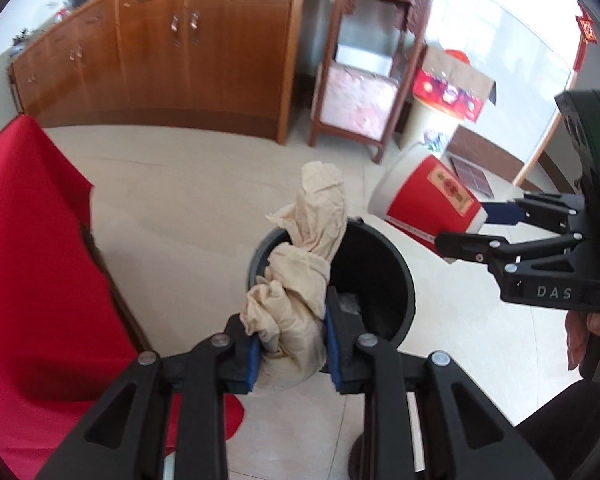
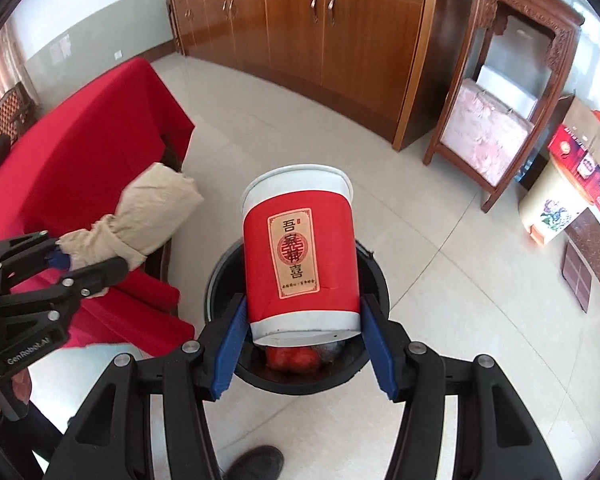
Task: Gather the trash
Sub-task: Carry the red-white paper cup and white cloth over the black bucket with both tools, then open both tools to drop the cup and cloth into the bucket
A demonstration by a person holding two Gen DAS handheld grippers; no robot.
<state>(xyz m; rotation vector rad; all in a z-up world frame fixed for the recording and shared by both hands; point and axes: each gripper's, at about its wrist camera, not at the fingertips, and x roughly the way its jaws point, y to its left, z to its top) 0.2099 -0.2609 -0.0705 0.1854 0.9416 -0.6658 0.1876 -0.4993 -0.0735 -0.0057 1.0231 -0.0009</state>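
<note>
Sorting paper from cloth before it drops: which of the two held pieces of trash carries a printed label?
The red cup in the right gripper: a tan label with Chinese characters. The beige cloth bundle in the left gripper is plain.

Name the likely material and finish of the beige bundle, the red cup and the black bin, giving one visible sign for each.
Beige bundle: probably thin paper or soft cloth, matte; it crumples into fine creases.
Red cup: likely paperboard, smooth with a slight sheen; rolled white rim, printed sleeve with a seam.
Black bin: seemingly moulded plastic, semi-gloss; even wall, smooth rounded lip.
</note>
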